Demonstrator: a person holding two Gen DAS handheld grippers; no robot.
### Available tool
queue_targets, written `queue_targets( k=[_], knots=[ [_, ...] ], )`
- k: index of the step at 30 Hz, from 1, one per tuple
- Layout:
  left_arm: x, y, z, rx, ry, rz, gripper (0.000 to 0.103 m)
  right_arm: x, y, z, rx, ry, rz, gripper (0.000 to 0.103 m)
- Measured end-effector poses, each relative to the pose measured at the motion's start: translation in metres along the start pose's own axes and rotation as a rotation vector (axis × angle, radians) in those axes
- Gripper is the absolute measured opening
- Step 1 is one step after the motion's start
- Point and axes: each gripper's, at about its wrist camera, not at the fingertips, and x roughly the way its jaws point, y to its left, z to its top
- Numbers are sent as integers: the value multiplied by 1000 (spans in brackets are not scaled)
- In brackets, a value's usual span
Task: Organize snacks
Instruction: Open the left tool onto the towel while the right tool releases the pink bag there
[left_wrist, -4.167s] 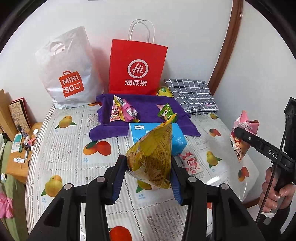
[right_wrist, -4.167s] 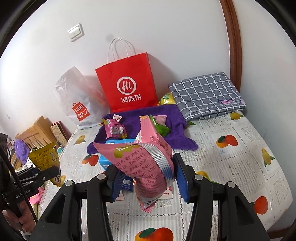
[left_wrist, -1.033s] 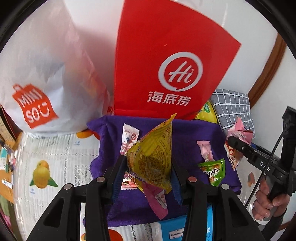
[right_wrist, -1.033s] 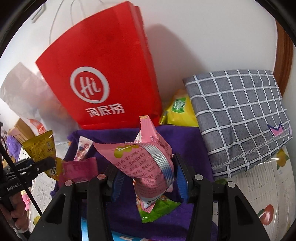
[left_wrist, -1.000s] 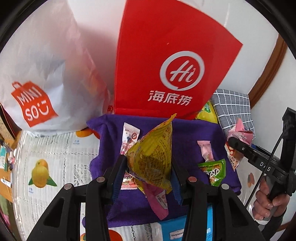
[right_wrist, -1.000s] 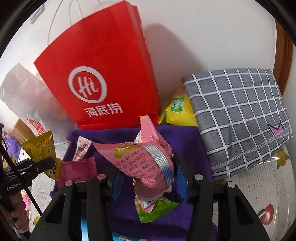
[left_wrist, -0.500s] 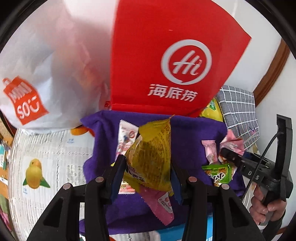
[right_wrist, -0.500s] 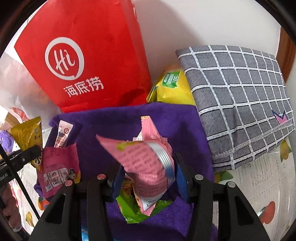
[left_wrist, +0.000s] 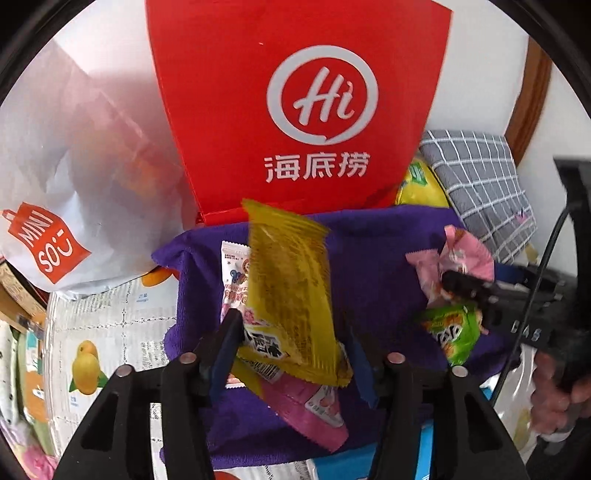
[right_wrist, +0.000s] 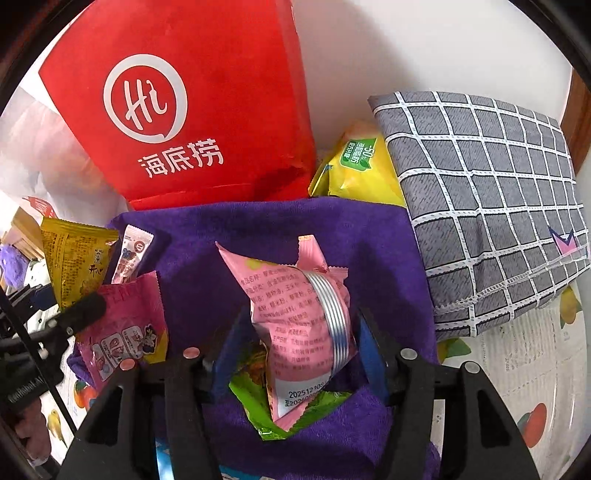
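Both tongs are letting go over the purple towel (left_wrist: 373, 254), where several snacks are already lying. The left tongs (left_wrist: 293, 354) are spreading around a yellow packet (left_wrist: 291, 291), which is tilting free between the fingers above a pink packet (left_wrist: 310, 406). The right tongs (right_wrist: 295, 350) are spreading too, a pink bag (right_wrist: 303, 314) standing between them over a green packet (right_wrist: 258, 398). Behind the tongs, a yellow bag (right_wrist: 358, 166) is still sitting off the towel, so sorting looks unfinished.
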Motion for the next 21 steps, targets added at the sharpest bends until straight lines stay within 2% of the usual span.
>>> queue_targets(
  k=[1, 3, 4, 8, 13, 21],
  knots=[
    [0, 0, -2, 7, 4, 4, 61, -3, 0, 0, 1, -3, -1, 59],
    [1, 3, -5, 1, 13, 3, 74, -6, -1, 1, -1, -7, -6, 59],
    [2, 5, -5, -10, 22, -9, 76, -9, -1, 1, -3, -11, -10, 59],
    [4, 16, -10, -75, 52, -64, 78, -18, -4, 1, 4, -26, -7, 59],
    [-9, 19, -17, -101, 29, -76, 84, -34, 0, 0, -7, -53, -8, 60],
    [-38, 33, -27, -130, 17, -109, 85, -66, 16, -7, -8, -98, 19, 65]
  ],
)
